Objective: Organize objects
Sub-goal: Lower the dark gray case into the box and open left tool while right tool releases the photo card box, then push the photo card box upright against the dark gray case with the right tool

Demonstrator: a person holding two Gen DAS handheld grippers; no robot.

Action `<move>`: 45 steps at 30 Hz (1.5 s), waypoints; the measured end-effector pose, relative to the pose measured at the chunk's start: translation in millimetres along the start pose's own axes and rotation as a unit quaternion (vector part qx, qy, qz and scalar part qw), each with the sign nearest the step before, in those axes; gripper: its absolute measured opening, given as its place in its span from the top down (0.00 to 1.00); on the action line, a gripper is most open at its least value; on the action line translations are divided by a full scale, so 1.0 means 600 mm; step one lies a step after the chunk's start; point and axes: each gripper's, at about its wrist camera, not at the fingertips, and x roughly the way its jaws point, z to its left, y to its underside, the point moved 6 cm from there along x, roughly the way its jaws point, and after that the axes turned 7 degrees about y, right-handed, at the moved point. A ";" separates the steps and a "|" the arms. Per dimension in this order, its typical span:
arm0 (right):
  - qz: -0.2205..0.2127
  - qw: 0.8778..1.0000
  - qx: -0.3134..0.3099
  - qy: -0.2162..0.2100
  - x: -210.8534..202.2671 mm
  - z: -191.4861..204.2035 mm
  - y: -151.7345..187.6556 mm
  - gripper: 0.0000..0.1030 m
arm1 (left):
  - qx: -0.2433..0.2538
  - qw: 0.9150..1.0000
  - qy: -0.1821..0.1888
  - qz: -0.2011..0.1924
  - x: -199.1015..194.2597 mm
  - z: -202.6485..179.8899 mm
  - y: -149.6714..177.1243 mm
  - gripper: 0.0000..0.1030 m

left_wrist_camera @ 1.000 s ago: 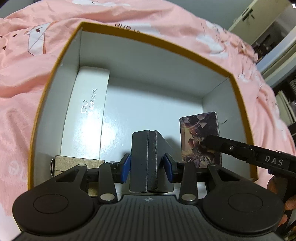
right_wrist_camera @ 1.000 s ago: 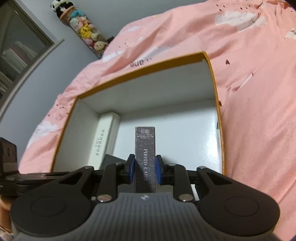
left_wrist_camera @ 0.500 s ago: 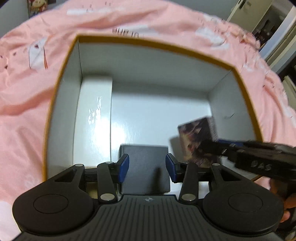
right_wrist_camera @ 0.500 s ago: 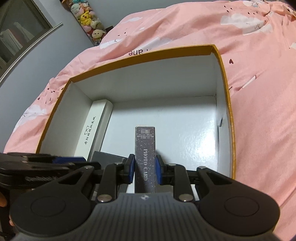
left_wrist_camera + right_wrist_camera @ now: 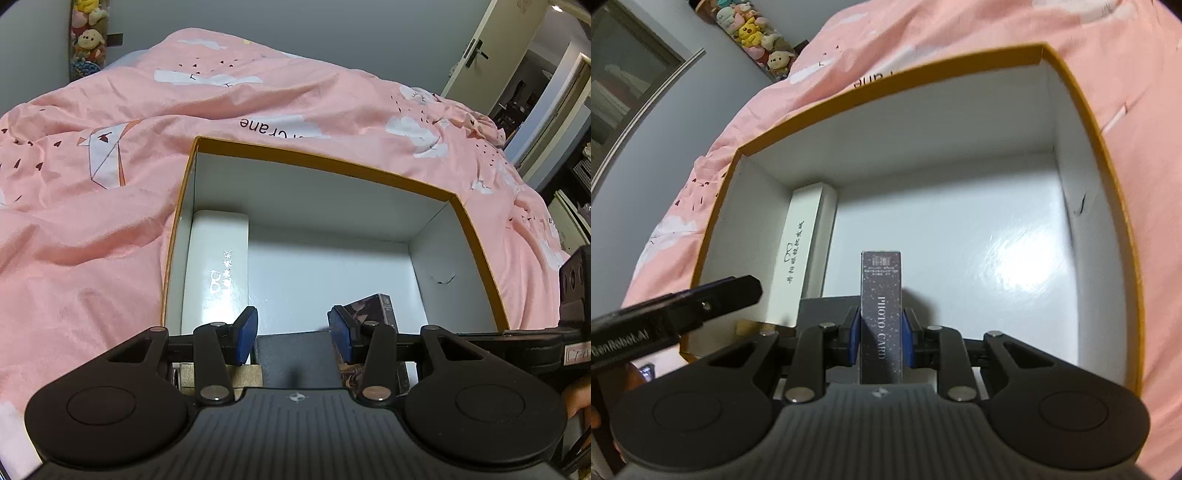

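- Pink quilt (image 5: 110, 229) with white clouds and paper cranes fills the ground in both views; it lies rumpled around the box on every visible side.
- Box (image 5: 332, 162), open-topped, with an orange rim and white inner walls, sits on the quilt; its glossy white floor shows bare in the middle and far right.
- White case (image 5: 218, 273), long and narrow, lies flat along the box's left wall; small print runs down its top.
- Grey box (image 5: 295, 354) lies flat on the box floor at the near edge, just right of the white case; the left gripper (image 5: 292, 328) hangs above it, fingers spread wide and gripping nothing.
- Card pack (image 5: 881, 314), dark and speckled, marked "PHOTO CARD", stands upright over the near part of the box; the right gripper (image 5: 881, 338) pinches it between blue pads; whether its base touches the floor cannot be told.
- Tan box (image 5: 236, 374) shows at the near left, mostly hidden behind the left gripper's finger.
- Plush toys (image 5: 753, 33) hang on the far wall.
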 end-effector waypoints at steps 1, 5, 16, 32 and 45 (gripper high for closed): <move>0.001 1.000 0.000 0.001 0.001 0.001 0.000 0.77 | 0.002 1.000 0.002 0.000 0.002 -0.001 0.001 0.51; 0.014 1.000 0.006 0.001 0.009 -0.001 -0.006 0.77 | 0.006 1.000 0.004 -0.001 0.007 0.002 0.001 0.51; 0.038 0.993 -0.081 0.082 0.023 0.004 -0.010 0.70 | 0.018 1.000 0.013 0.003 0.015 -0.005 0.010 0.51; 0.128 0.968 -0.175 0.125 0.057 -0.007 -0.010 0.63 | 0.014 1.000 0.022 0.001 0.017 -0.001 0.013 0.51; 0.151 0.980 -0.102 0.079 0.066 -0.023 -0.009 0.77 | 0.010 1.000 0.024 0.001 0.018 0.001 0.013 0.51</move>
